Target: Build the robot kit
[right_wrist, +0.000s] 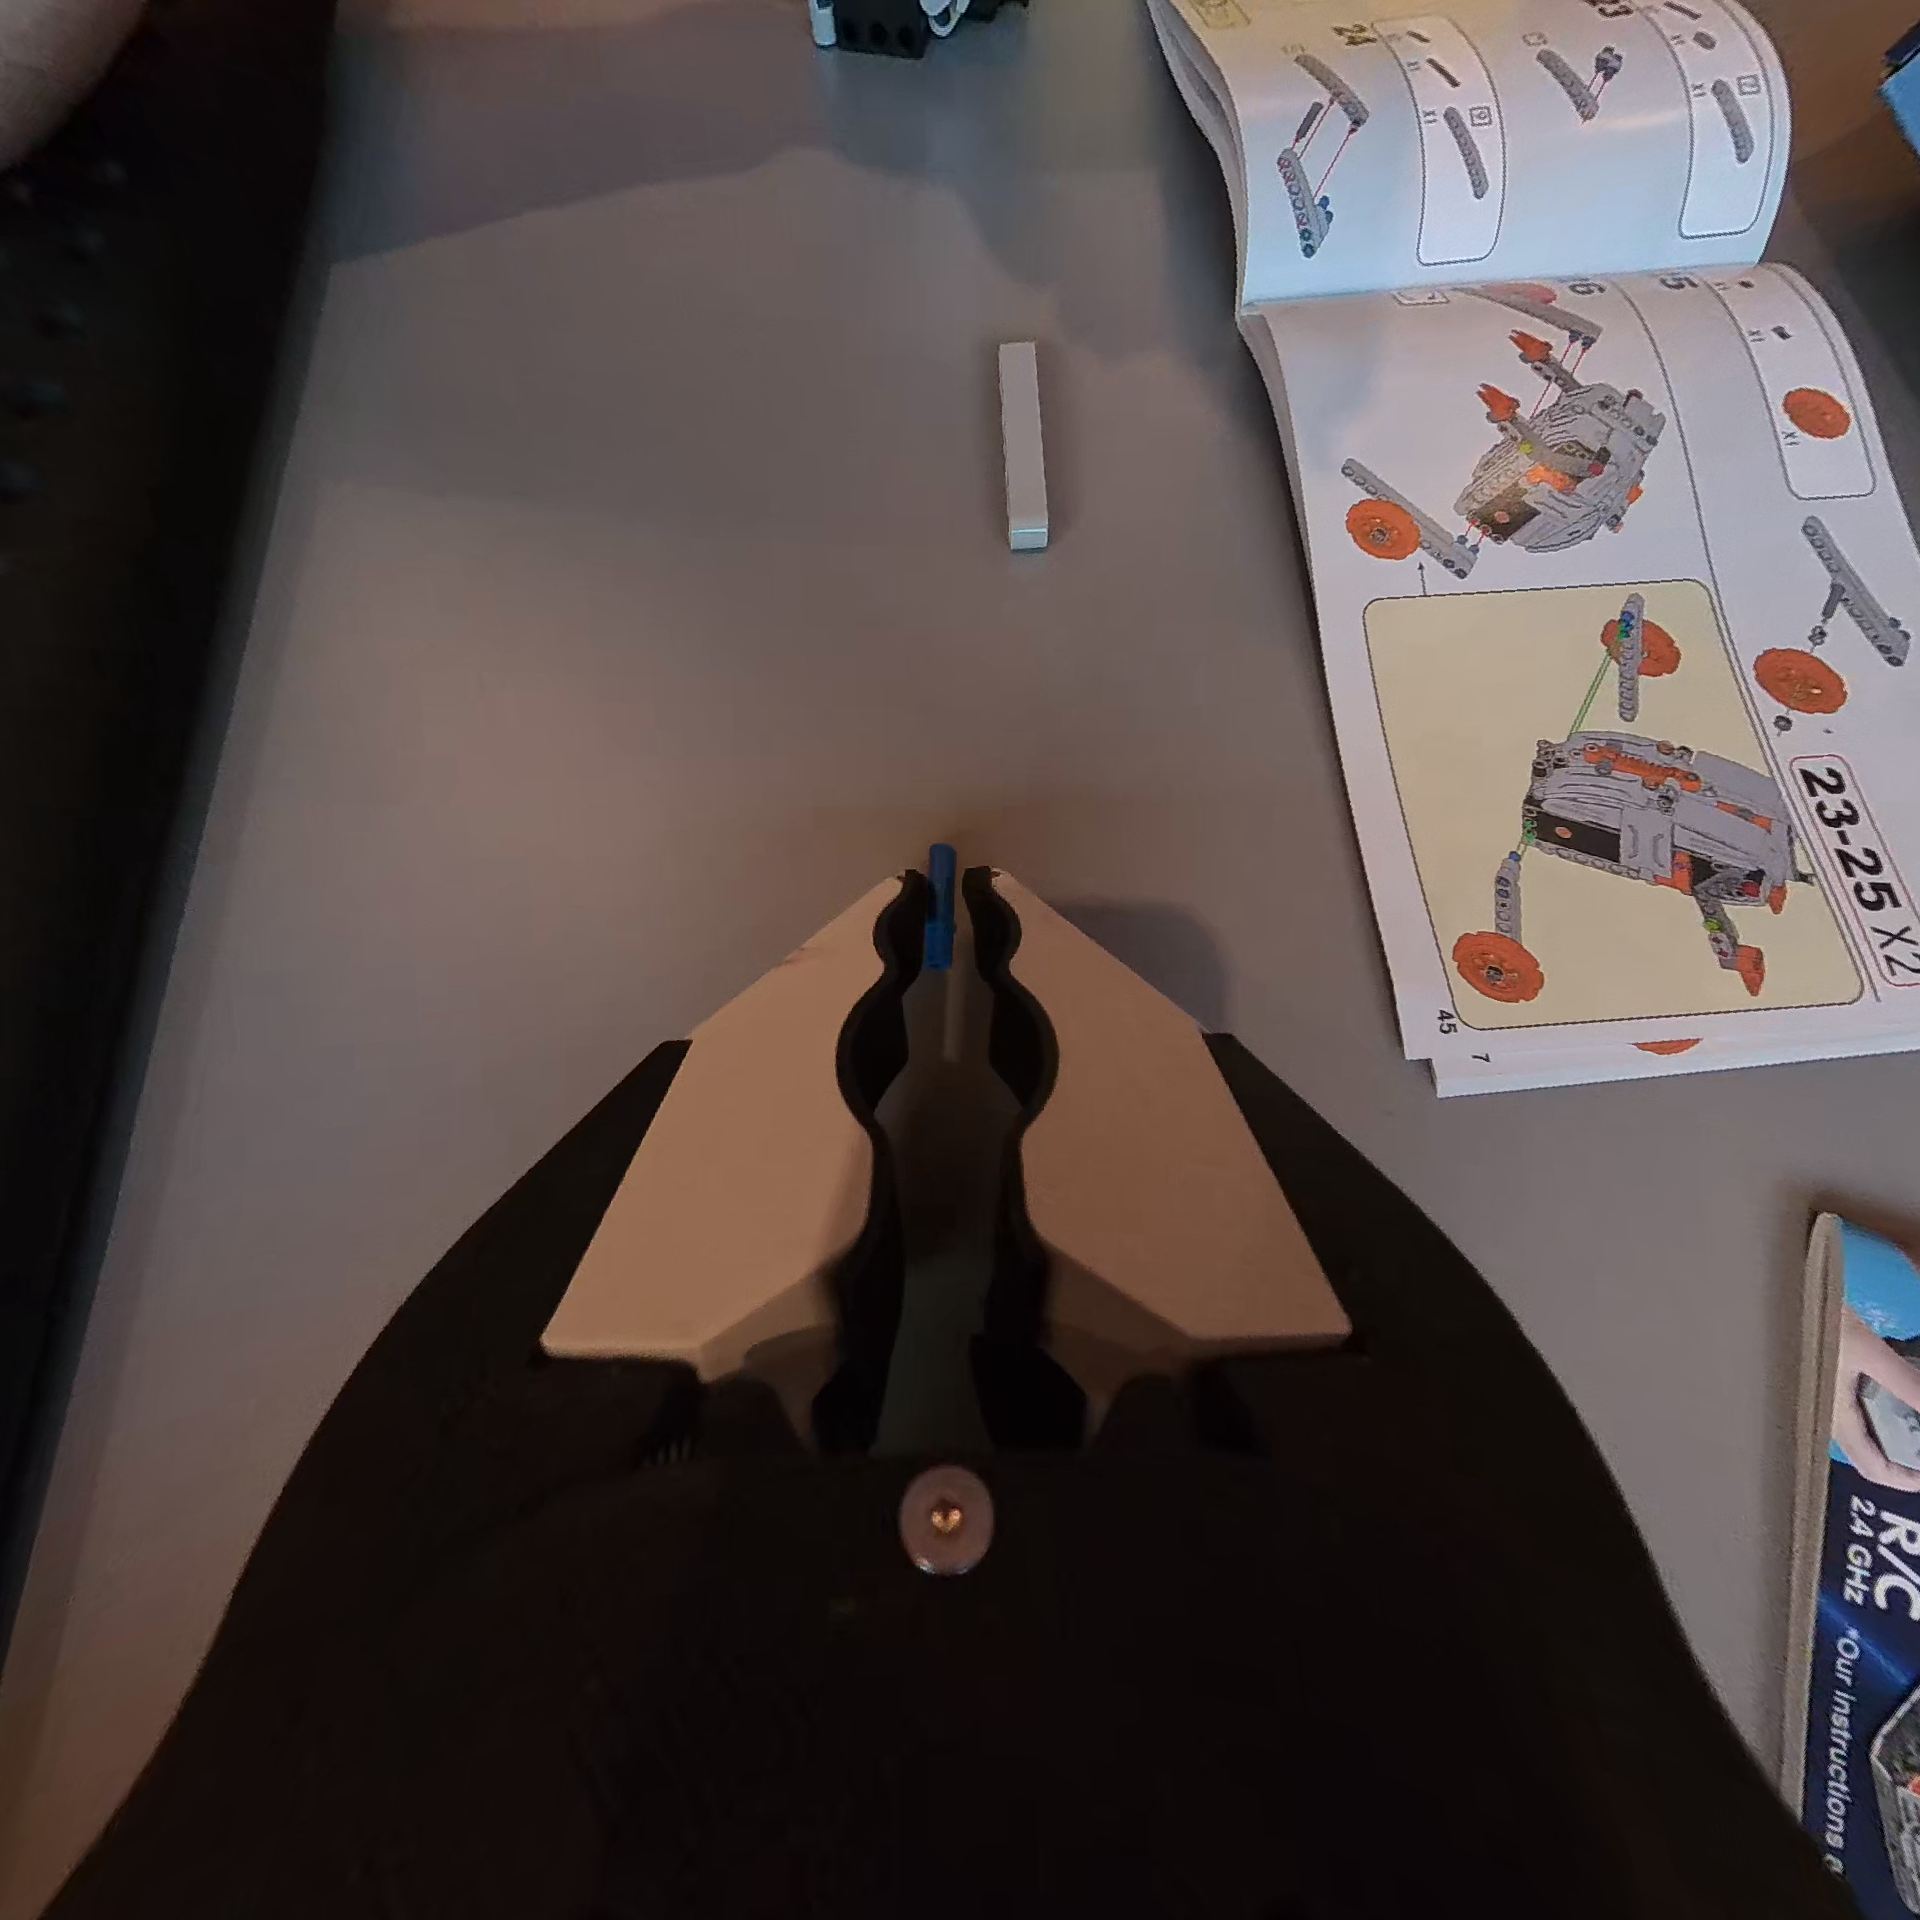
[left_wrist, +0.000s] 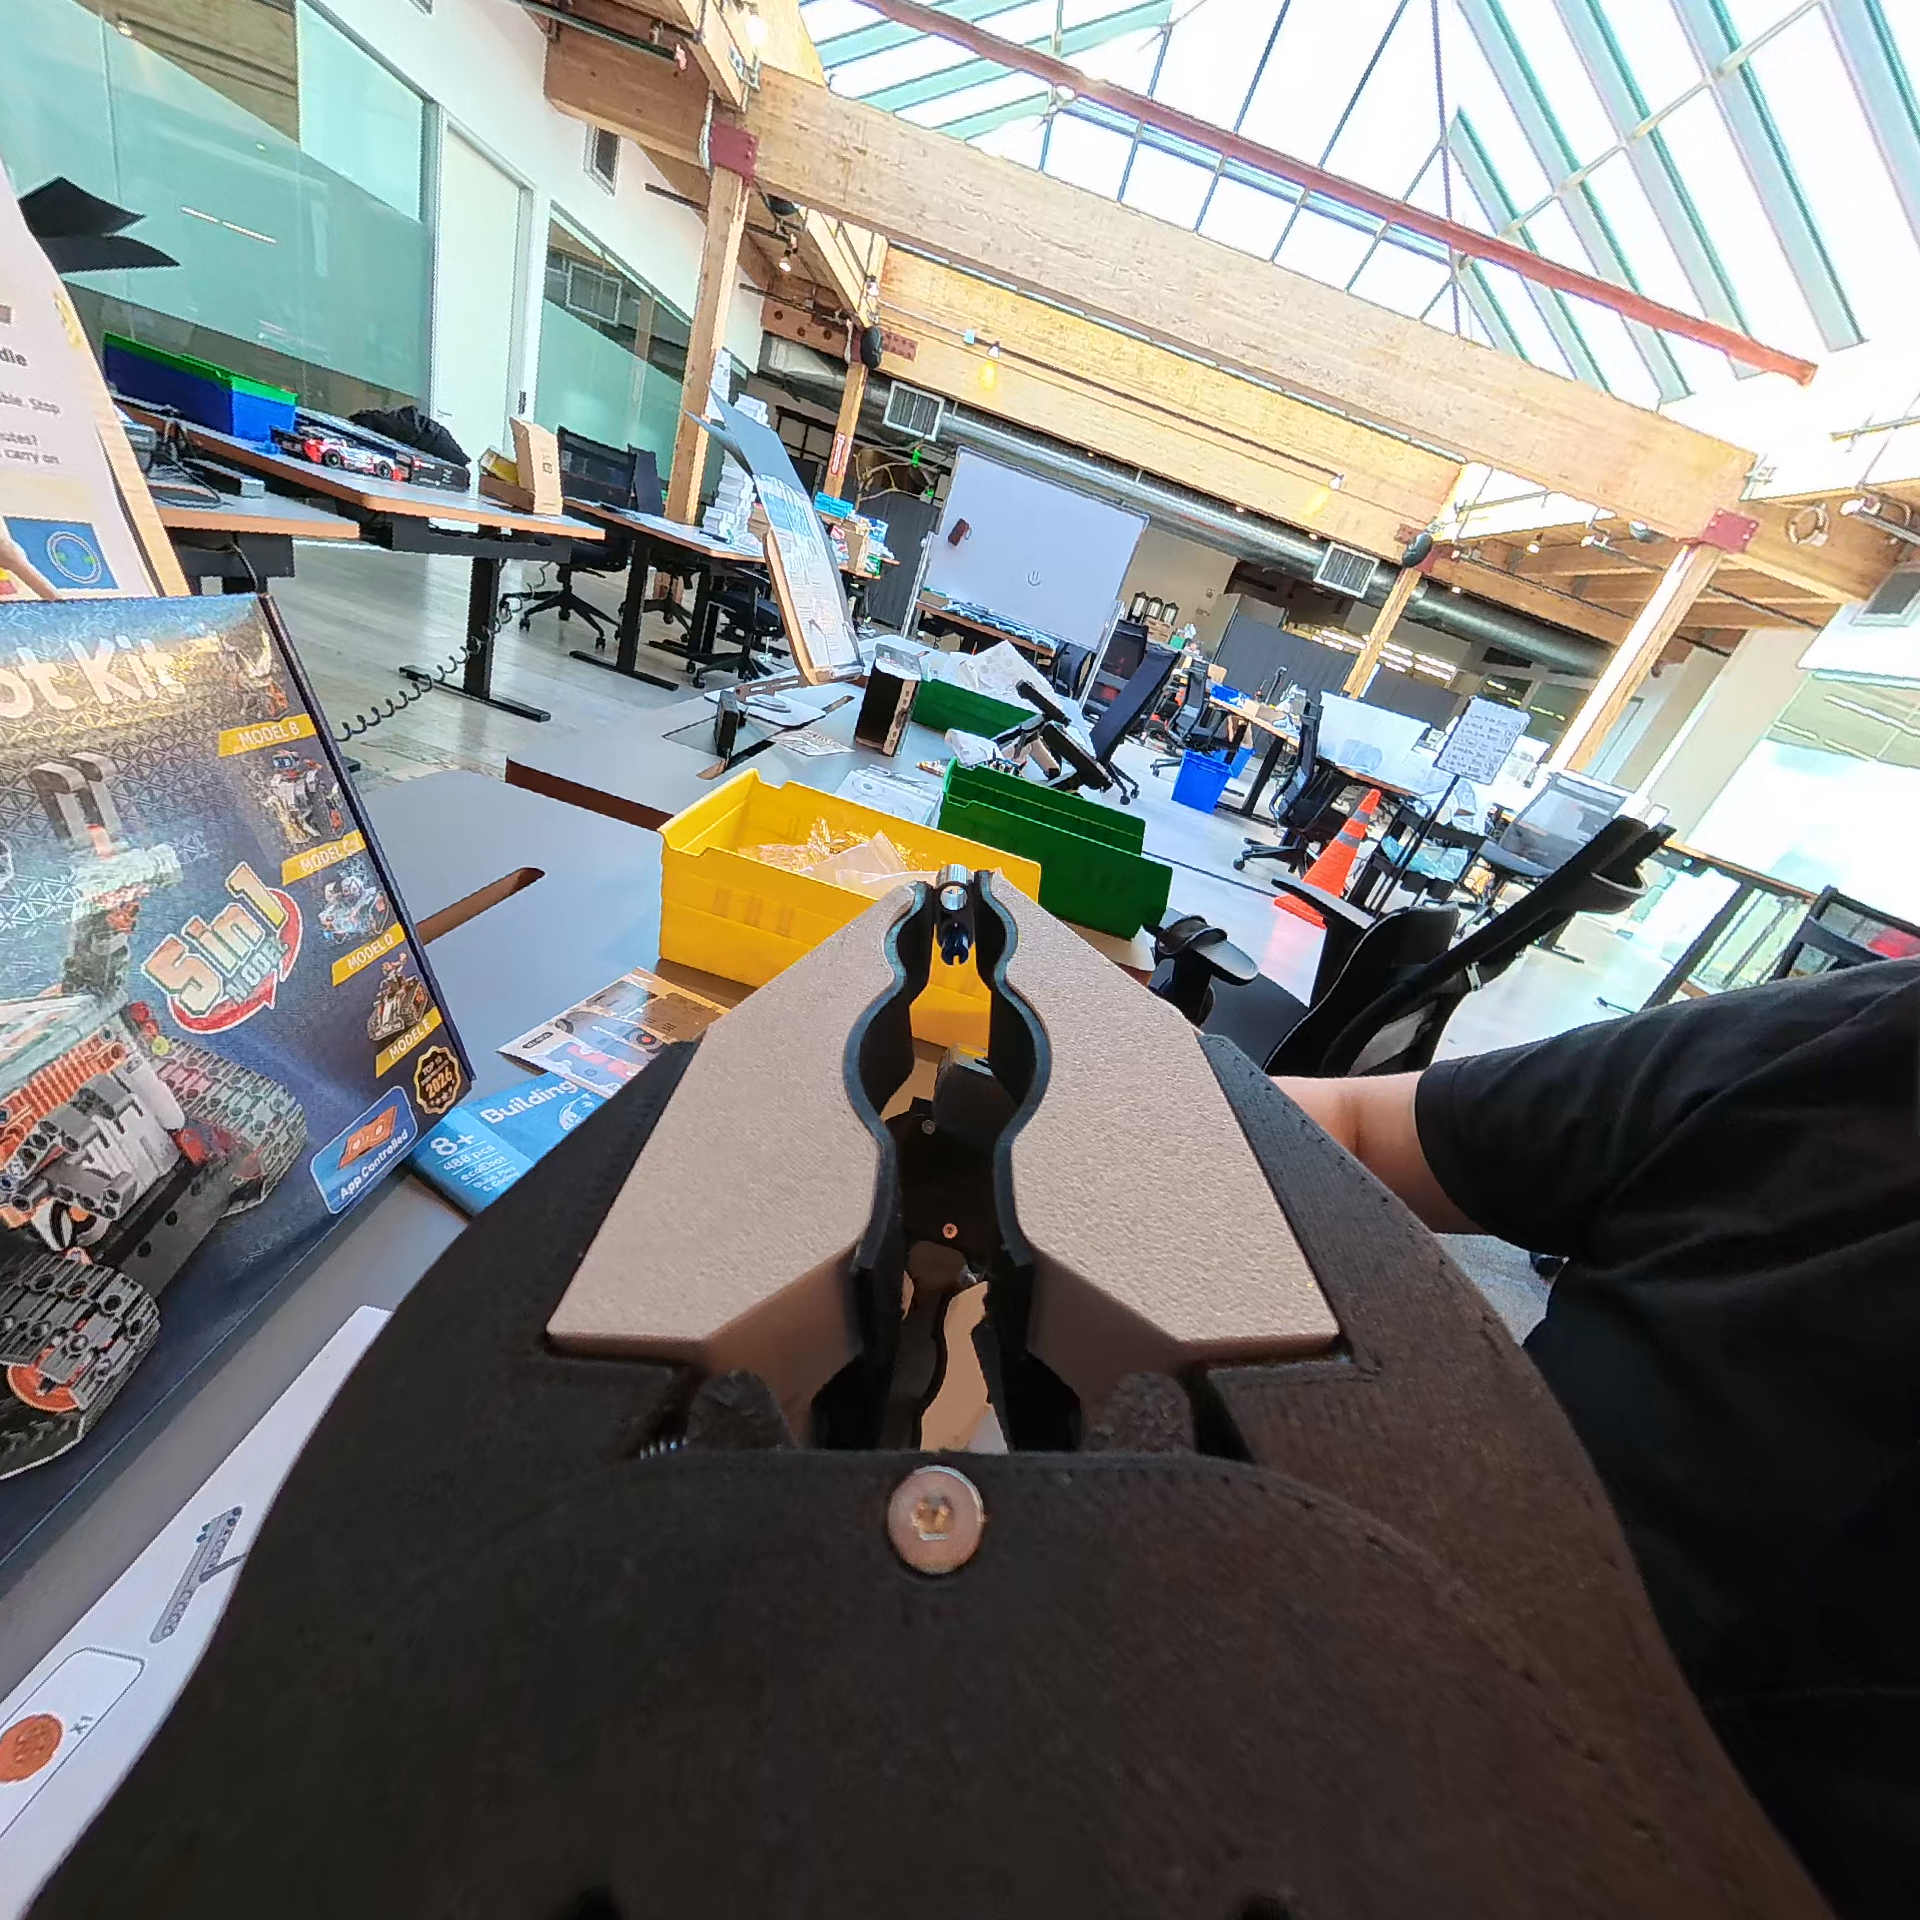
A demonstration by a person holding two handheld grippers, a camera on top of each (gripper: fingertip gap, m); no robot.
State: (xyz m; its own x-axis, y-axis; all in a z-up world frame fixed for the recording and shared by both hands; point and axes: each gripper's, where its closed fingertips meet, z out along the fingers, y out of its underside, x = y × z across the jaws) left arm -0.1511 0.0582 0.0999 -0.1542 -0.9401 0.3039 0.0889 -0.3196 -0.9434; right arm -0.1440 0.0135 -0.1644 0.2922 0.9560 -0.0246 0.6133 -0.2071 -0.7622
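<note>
Left wrist view: raised and tilted upward, facing across the desk [left_wrist: 540,894] toward a far open office and skylights, yellow bin [left_wrist: 769,883] near ahead. Right wrist view: close above the desk, facing steeply down. Shared between both: the grey desk and open instruction booklet [right_wrist: 1538,644], at left in the first.

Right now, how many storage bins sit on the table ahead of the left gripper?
2. A yellow bin sits just beyond the left gripper, holding clear bags. A green bin stands beside it, to its right. More bins farther back may be partly hidden.
</note>
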